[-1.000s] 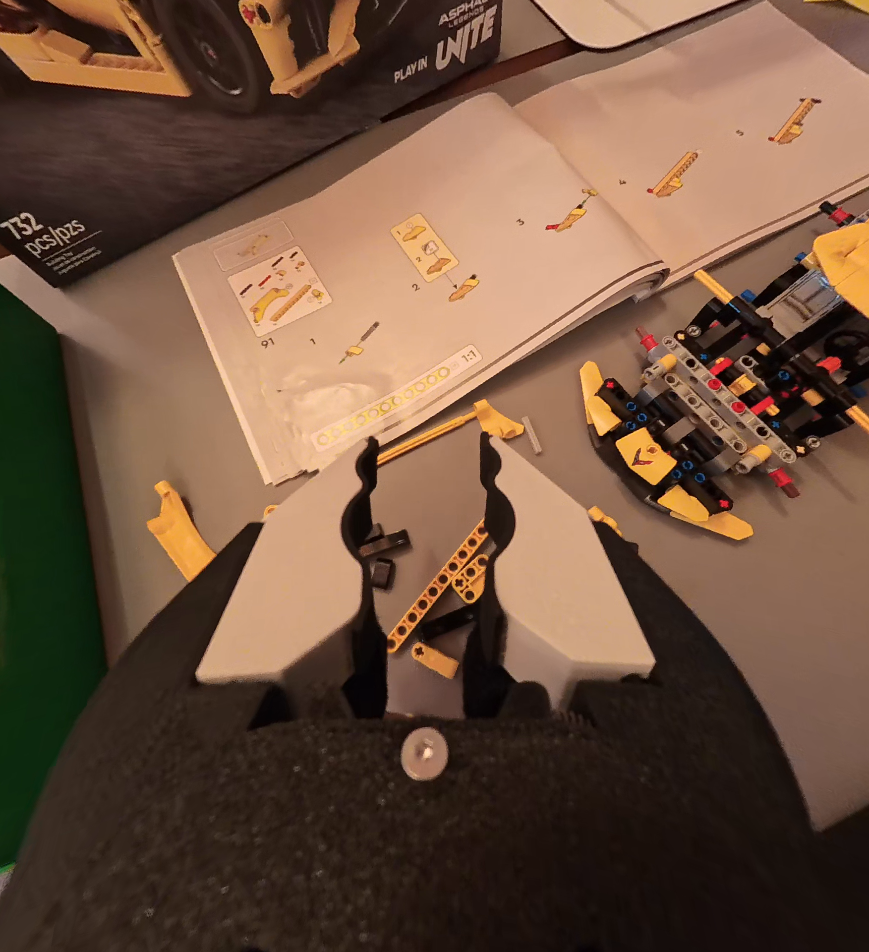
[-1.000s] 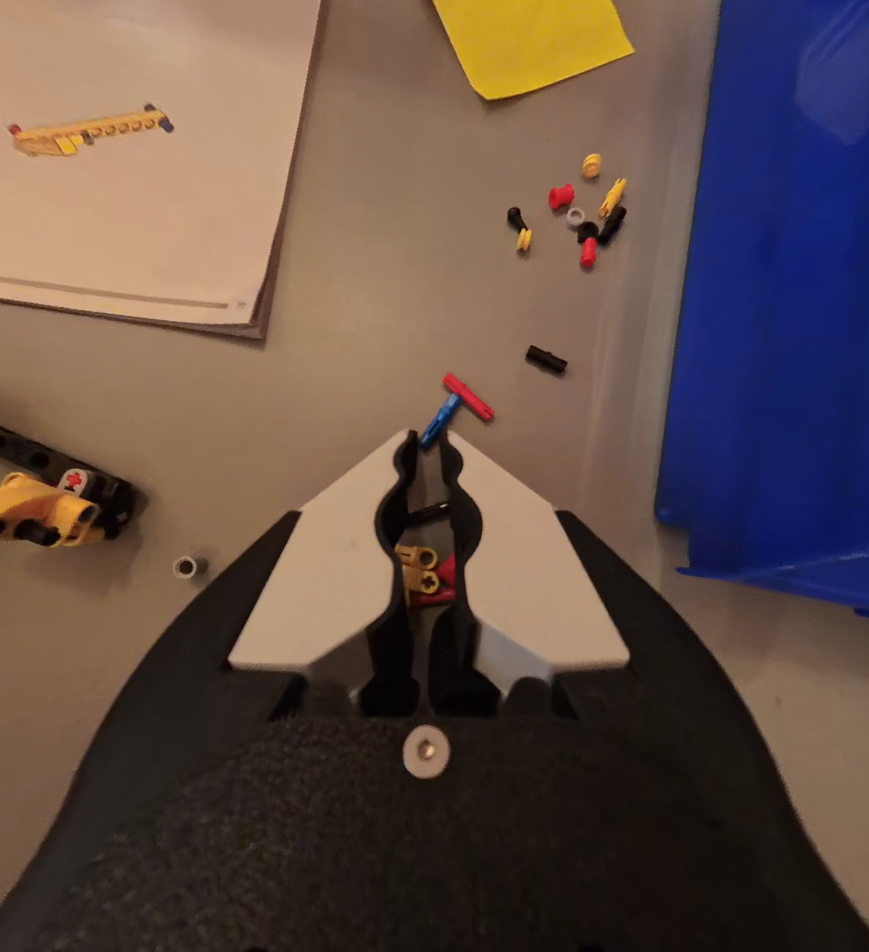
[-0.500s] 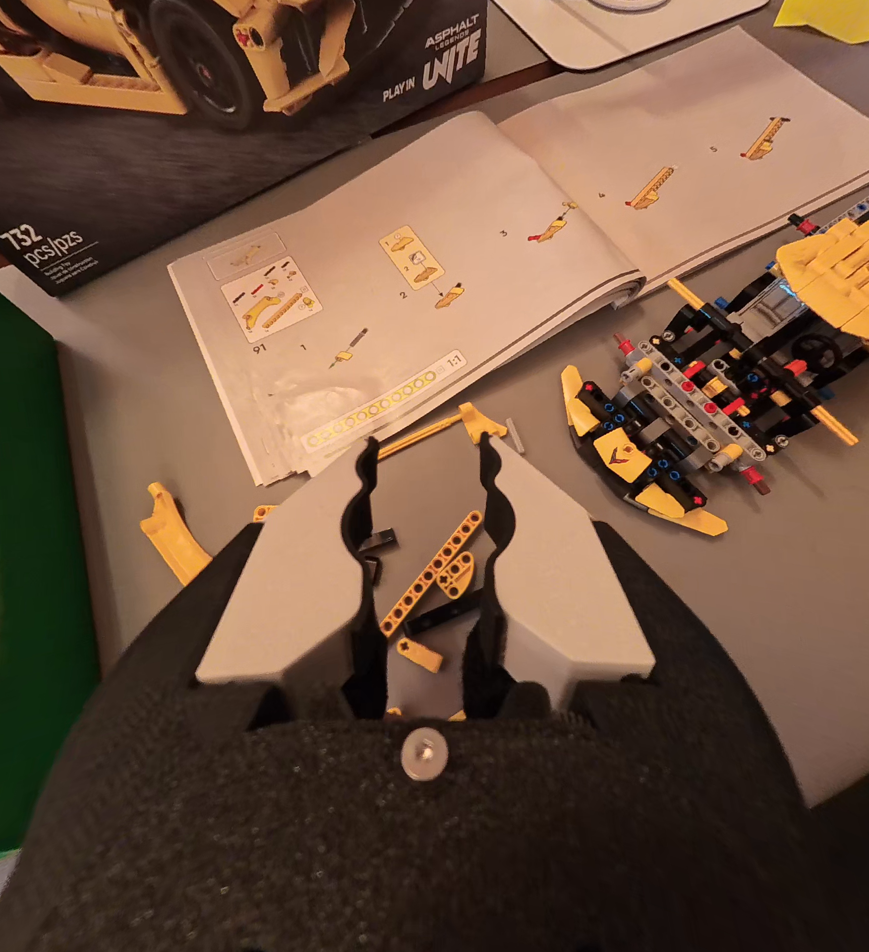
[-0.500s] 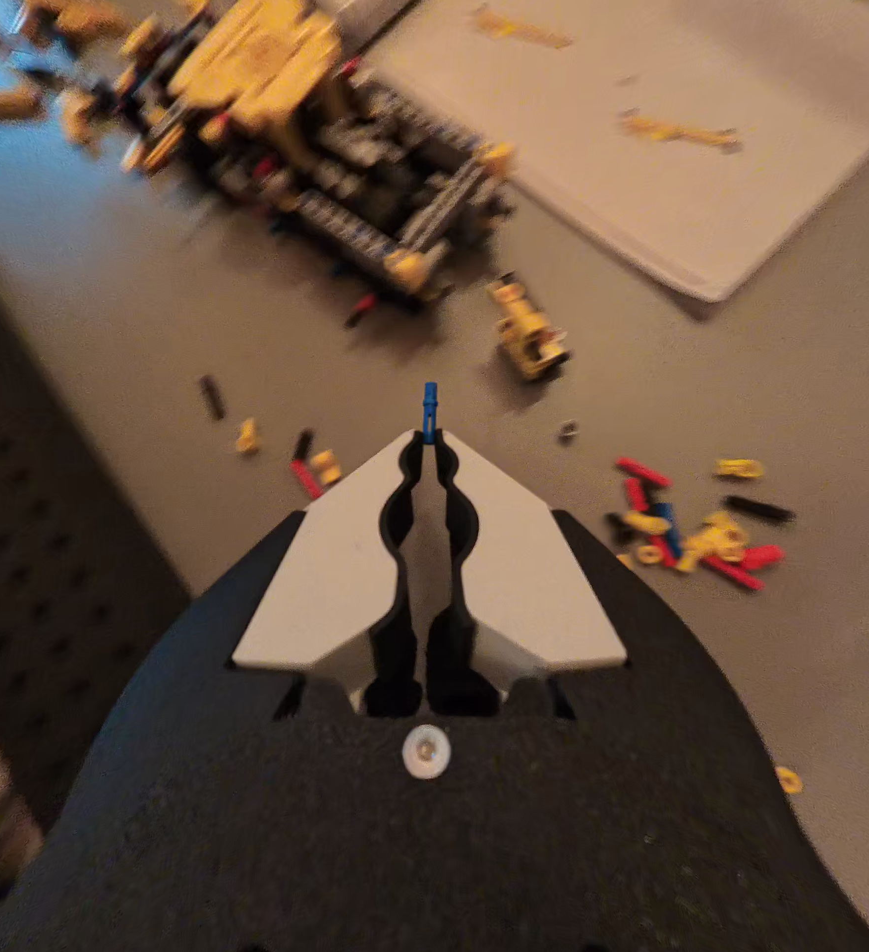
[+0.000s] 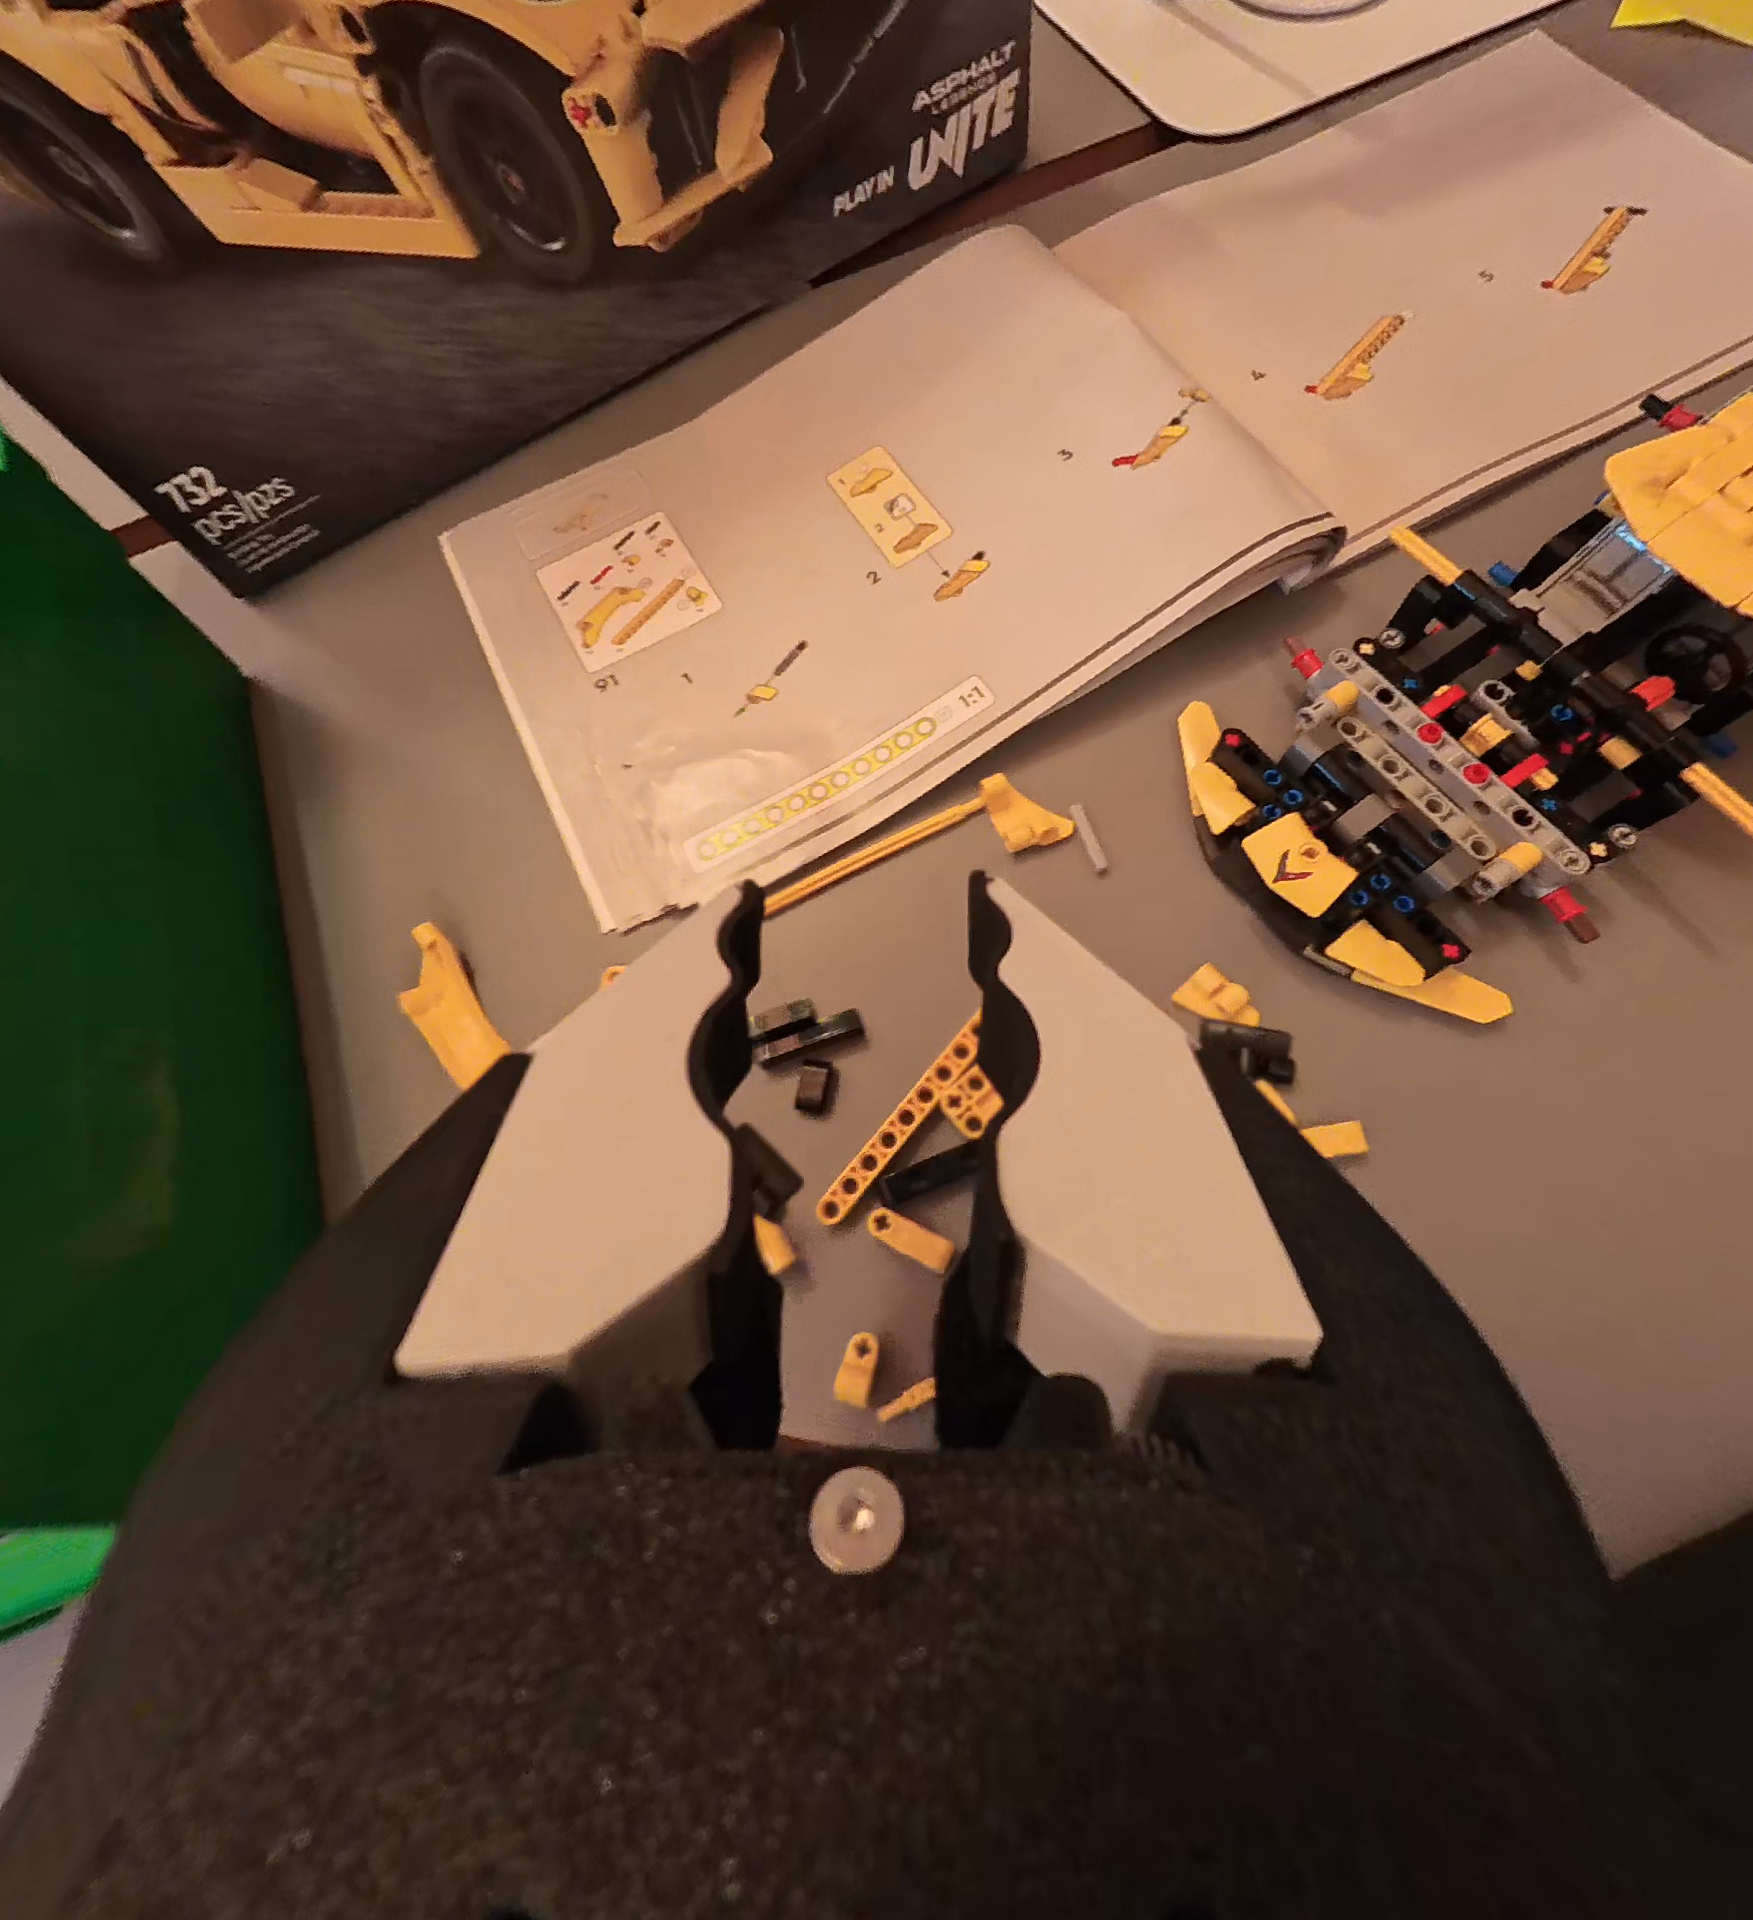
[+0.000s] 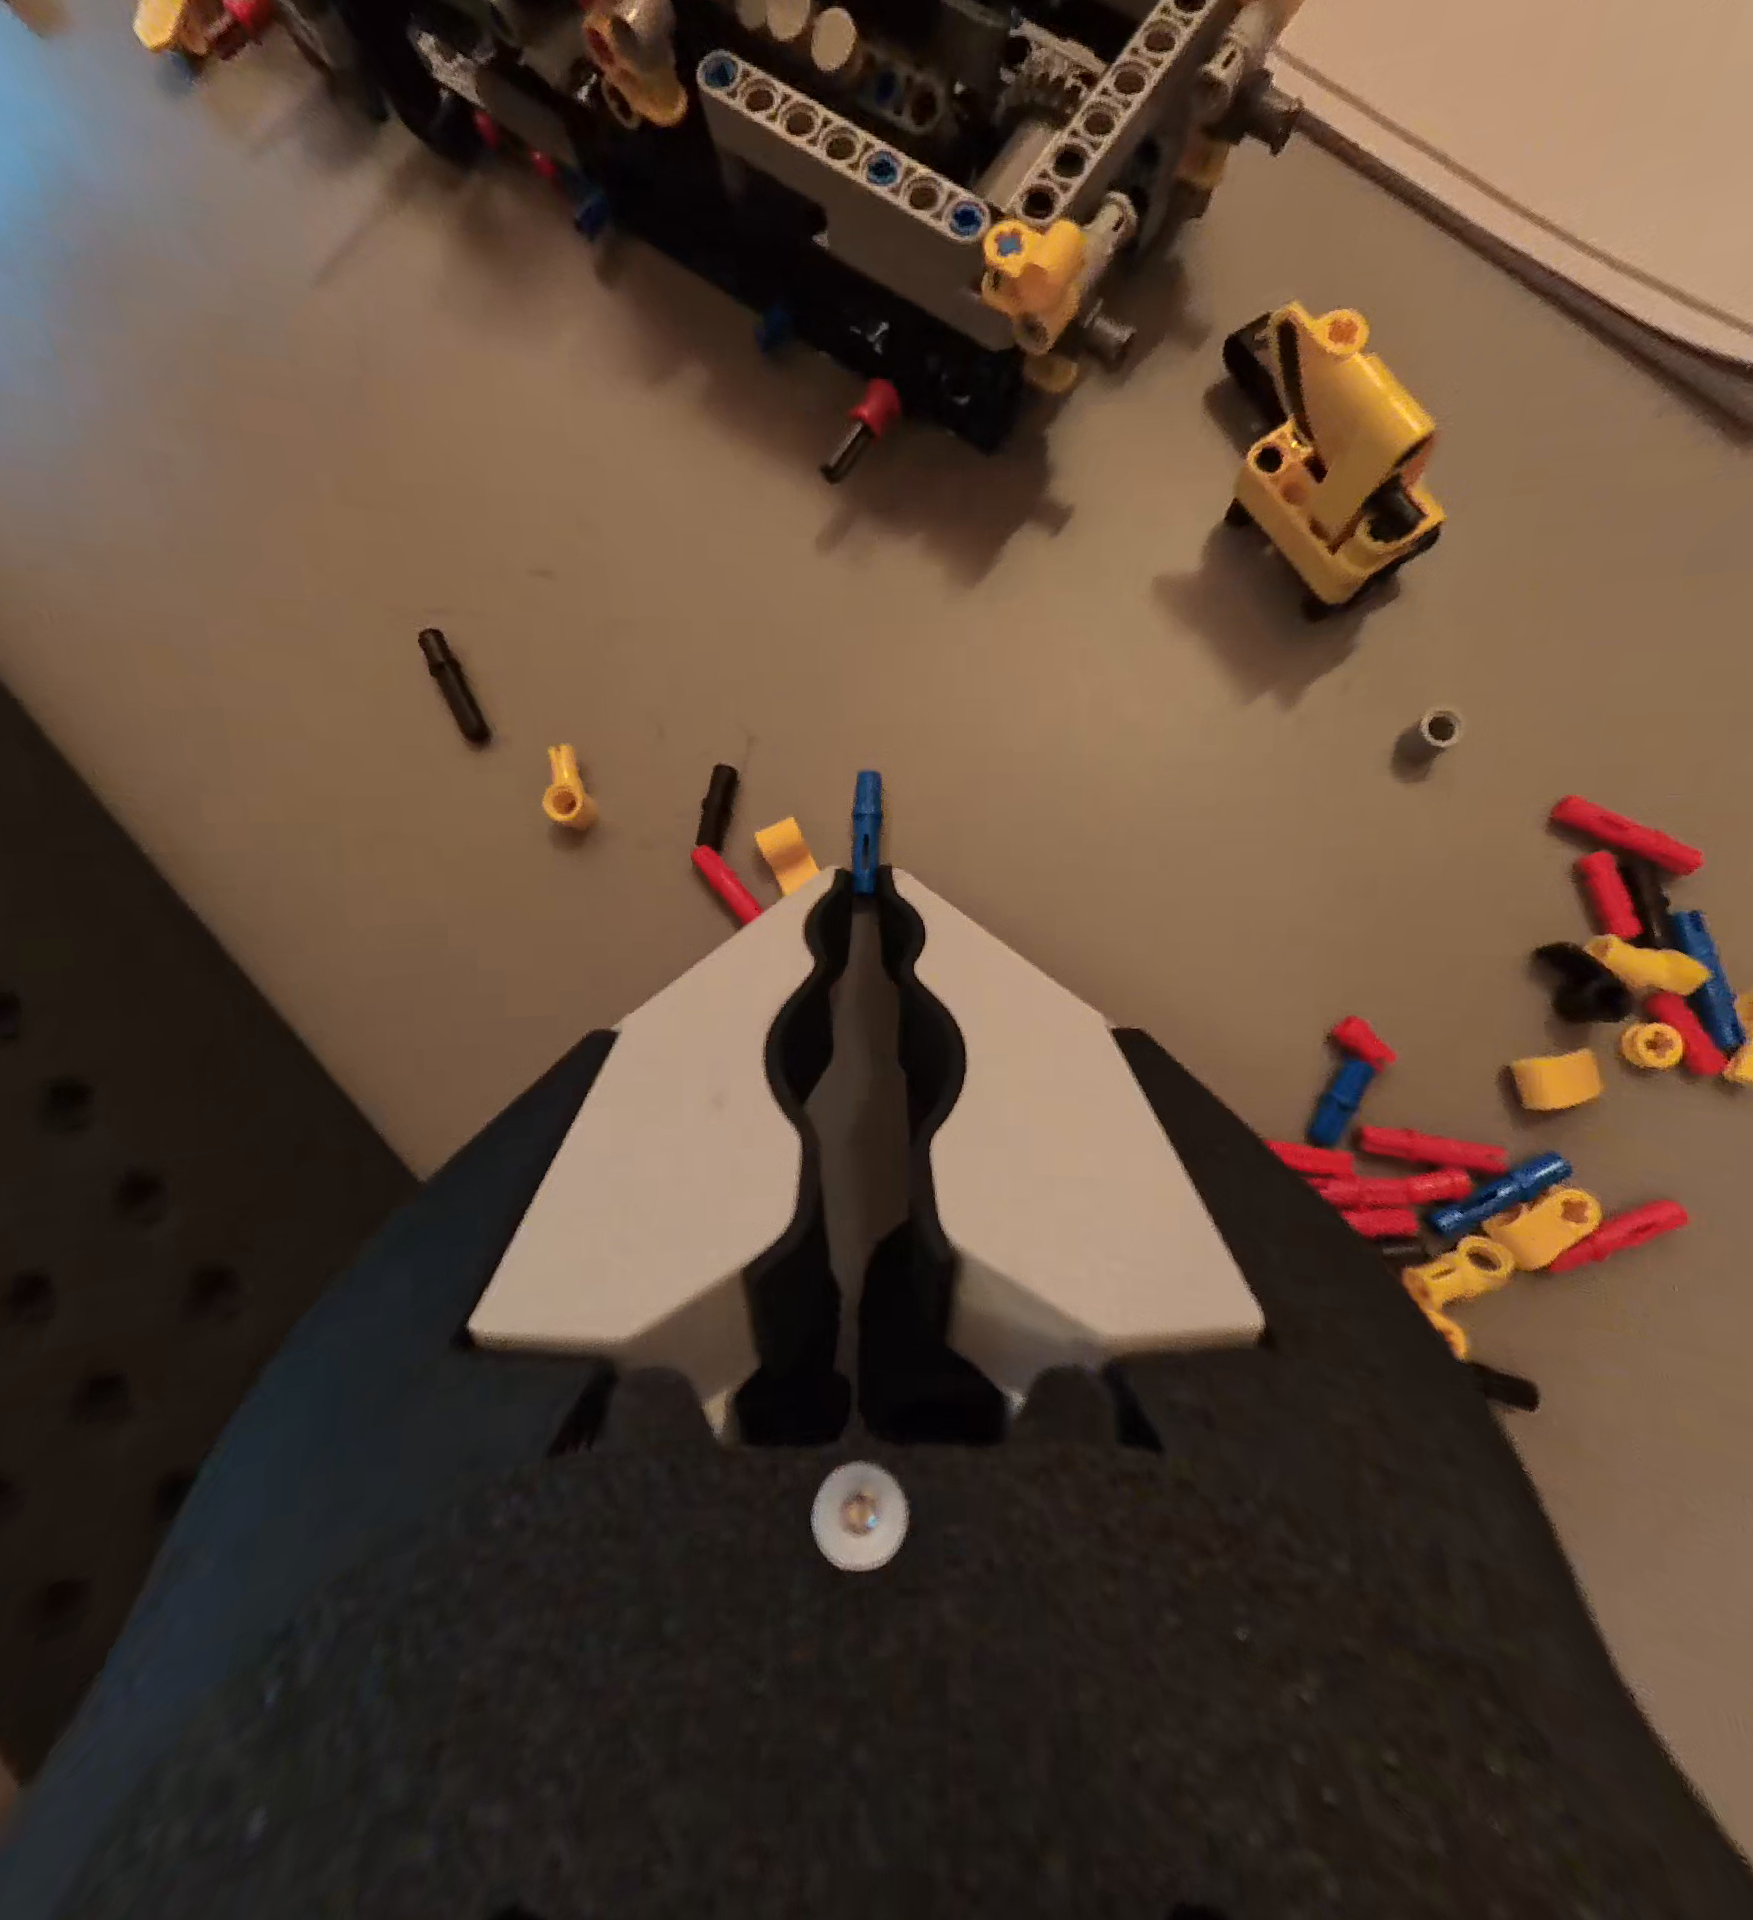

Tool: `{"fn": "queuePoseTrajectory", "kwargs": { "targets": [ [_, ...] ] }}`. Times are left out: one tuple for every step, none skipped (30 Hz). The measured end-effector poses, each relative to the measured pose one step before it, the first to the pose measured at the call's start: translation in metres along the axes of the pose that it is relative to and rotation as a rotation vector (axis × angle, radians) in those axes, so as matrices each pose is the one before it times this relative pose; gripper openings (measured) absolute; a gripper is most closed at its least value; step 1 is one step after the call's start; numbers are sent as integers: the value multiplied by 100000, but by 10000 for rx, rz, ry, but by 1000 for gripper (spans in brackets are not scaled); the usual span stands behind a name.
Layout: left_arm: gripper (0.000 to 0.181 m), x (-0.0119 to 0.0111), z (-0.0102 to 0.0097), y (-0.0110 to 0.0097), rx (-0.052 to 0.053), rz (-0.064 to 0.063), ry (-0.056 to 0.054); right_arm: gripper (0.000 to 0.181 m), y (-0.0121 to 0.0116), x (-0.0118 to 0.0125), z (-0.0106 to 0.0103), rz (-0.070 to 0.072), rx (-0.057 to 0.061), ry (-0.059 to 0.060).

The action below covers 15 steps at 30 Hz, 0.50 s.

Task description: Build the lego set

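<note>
Right gripper (image 6: 864,883) pinches a ribbed blue pin (image 6: 866,826) at its tips; left gripper (image 5: 856,904) gapes wide over a holed yellow beam (image 5: 898,1127).

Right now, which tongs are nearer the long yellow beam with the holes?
Left. The left tongs hang open right over the long yellow beam, which shows between the fingers. The right tongs, shut on a blue pin, have no such beam in view.

1 manual (image 5: 955,540), 1 box (image 5: 415,291), 1 green bin (image 5: 124,935), 1 part-built car (image 5: 1537,769).
</note>
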<state>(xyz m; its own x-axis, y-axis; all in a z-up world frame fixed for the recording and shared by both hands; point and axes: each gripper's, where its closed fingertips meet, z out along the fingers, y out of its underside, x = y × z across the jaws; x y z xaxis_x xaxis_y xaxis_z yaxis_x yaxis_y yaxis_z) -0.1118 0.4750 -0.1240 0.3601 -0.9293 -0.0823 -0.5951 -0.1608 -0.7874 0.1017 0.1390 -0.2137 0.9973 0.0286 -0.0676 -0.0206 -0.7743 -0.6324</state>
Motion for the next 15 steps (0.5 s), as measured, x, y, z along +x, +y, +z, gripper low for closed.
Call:
{"fn": "queuePoseTrajectory", "kwargs": {
  "targets": [
    [40, -376, -332, 50, 17, 0, -110, 4, -53, -2, 46, 3, -33, 5],
    [40, -400, -319, 133, -11, -24, -108, 5, -44, -25, 28, 21, -24, -45],
    [40, -413, -323, 240, -65, -47, -101, 8, -40, -50, -15, 44, -24, -55],
    [40, -416, -324, 337, -117, -46, -106, 13, -182, -6, -78, 56, 56, -25],
    [40, -493, -349, 400, -131, -18, -141, 14, -309, 67, -155, 43, 114, 29],
    [40, -557, -378, 460, -123, 15, -184, 14, -434, 126, -214, 29, 156, 78],
    [40, -613, -396, 477, -112, 34, -212, 14, -530, 200, -227, 19, 188, 142],
    [40, -624, -376, 516, -97, 29, -210, 14, -641, 122, -220, -13, 240, 113],
    [40, -558, -318, 544, -90, 9, -162, 14, -760, -35, -192, -32, 311, 39],
    [40, -461, -236, 592, -102, -39, -97, 14, -868, -199, -143, -57, 376, -19],
    [40, -322, -165, 613, -110, -101, -18, 13, -916, -308, -26, -66, 423, -41],
    [40, -85, -110, 592, -94, -136, 91, 13, -865, -413, 128, -50, 410, -85],
    [40, 154, -73, 490, -55, -142, 194, 13, -730, -498, 314, 3, 344, -122],
    [40, 371, -26, 431, -43, -105, 252, 14, -660, -599, 460, 55, 299, -162],
    [40, 534, 27, 392, -54, -18, 279, 14, -670, -703, 529, 80, 310, -179]
  ]
}}
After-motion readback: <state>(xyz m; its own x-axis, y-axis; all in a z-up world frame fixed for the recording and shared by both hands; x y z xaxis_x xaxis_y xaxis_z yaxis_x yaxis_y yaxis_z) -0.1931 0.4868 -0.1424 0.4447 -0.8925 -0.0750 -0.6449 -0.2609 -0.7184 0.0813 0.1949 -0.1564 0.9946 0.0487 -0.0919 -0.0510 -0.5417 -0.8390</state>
